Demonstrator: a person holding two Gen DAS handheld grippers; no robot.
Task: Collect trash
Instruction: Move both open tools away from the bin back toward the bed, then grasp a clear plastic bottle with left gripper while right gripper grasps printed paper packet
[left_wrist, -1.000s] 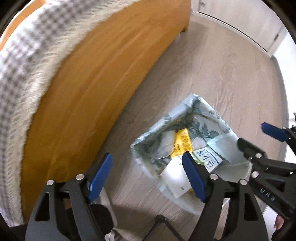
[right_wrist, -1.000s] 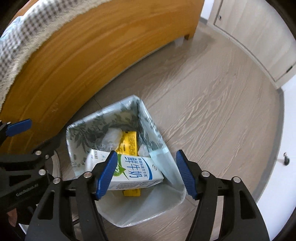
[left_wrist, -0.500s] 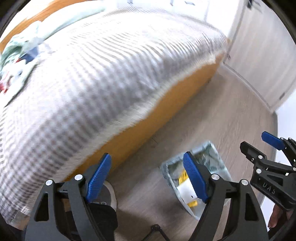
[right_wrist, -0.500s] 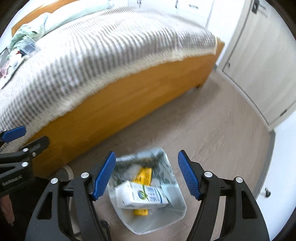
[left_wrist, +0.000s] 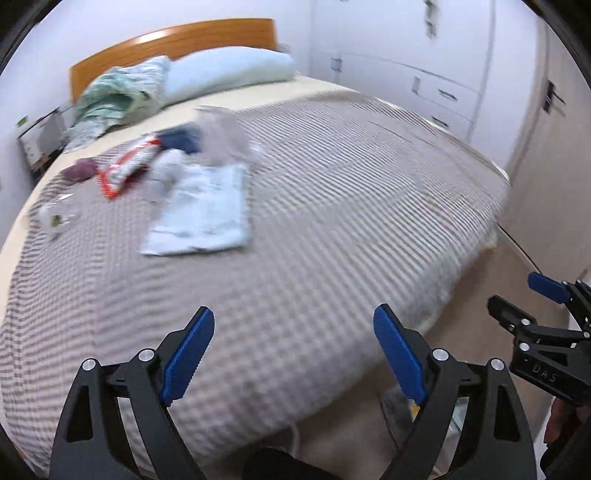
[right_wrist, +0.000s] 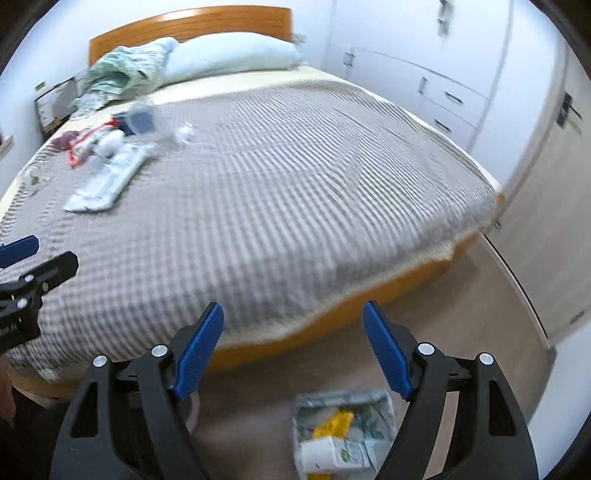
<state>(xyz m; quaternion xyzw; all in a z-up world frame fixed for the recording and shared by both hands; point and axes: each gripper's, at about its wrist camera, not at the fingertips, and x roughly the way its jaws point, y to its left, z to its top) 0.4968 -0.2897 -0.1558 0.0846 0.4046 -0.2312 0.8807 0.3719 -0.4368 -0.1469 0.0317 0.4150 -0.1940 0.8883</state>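
Observation:
Trash lies on the bed's far left: a flat white plastic package (left_wrist: 201, 212) (right_wrist: 107, 179), a red-and-white wrapper (left_wrist: 127, 164) (right_wrist: 83, 142), a dark blue item (left_wrist: 183, 142) (right_wrist: 138, 120), a purple lump (left_wrist: 79, 170) and clear crumpled plastic (left_wrist: 55, 216). The lined trash bin (right_wrist: 376, 402) stands on the floor below my right gripper, holding a milk carton (right_wrist: 330, 452) and a yellow wrapper (right_wrist: 332, 424). My left gripper (left_wrist: 293, 356) is open and empty over the bed's near edge. My right gripper (right_wrist: 293, 345) is open and empty above the floor by the bed frame.
The bed has a grey checked blanket (left_wrist: 332, 206), a pale blue pillow (left_wrist: 229, 72), crumpled green bedding (left_wrist: 118, 96) and a wooden headboard (right_wrist: 192, 22). White cupboards (right_wrist: 443, 74) line the right wall. A nightstand (right_wrist: 51, 103) is at far left.
Both grippers have lifted and tilted up from the trash bin on the floor; the views now take in the whole bed top. Both stay open and empty.

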